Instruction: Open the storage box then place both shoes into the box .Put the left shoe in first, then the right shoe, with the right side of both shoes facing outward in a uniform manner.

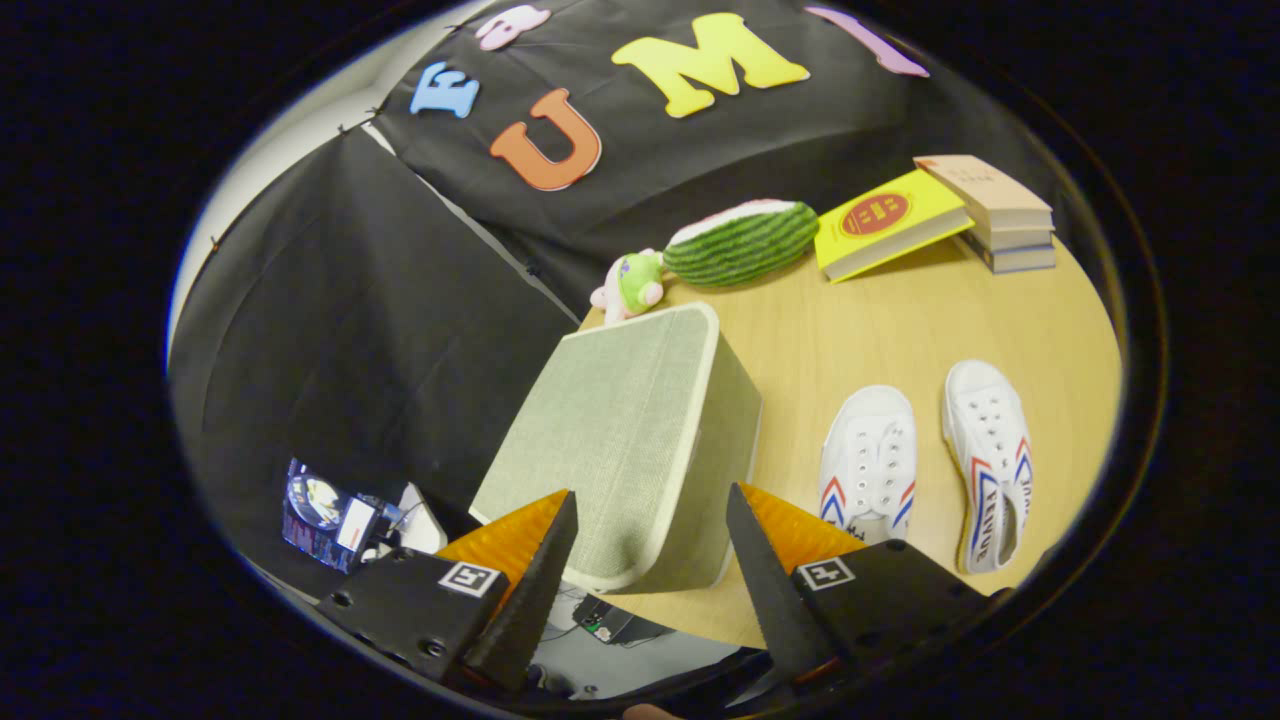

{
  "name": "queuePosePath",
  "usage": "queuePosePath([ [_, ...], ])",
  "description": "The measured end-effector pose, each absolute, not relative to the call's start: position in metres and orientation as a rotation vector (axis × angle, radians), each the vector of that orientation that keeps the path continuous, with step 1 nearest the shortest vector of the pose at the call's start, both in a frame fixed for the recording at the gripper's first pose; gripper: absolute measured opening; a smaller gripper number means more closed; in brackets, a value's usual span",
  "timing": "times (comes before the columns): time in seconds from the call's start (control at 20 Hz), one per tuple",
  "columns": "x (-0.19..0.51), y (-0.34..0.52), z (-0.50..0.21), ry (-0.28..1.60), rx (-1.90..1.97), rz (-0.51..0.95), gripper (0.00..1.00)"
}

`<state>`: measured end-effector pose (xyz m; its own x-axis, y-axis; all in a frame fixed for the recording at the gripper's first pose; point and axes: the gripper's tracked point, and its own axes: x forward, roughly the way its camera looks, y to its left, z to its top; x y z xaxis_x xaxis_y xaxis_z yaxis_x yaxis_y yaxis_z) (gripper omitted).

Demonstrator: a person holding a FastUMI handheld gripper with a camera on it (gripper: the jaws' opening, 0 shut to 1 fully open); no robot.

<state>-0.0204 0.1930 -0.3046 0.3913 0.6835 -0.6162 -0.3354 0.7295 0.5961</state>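
Note:
A grey-green fabric storage box with a cream rim stands on the wooden table, its lid closed. My gripper hovers open just short of the box's near edge, with the lid's front corner between the fingertips and nothing held. To the right of the box lie two white canvas shoes with red and blue stripes. The nearer shoe lies just beyond my right finger, toe pointing away. The other shoe lies further right, tilted onto its side.
At the back of the table are a watermelon-slice plush, a small green and pink toy, a yellow book leaning on a stack of books. Below the table's left edge sits a blue packet and some cables.

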Motion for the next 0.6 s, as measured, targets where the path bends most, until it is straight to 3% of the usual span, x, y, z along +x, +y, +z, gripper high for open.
queuePosePath([
  [0.55,-0.029,0.208,-0.311,1.134,0.657,0.708,0.08],
  [0.6,-0.03,0.208,-0.309,1.141,0.664,0.717,0.06],
])
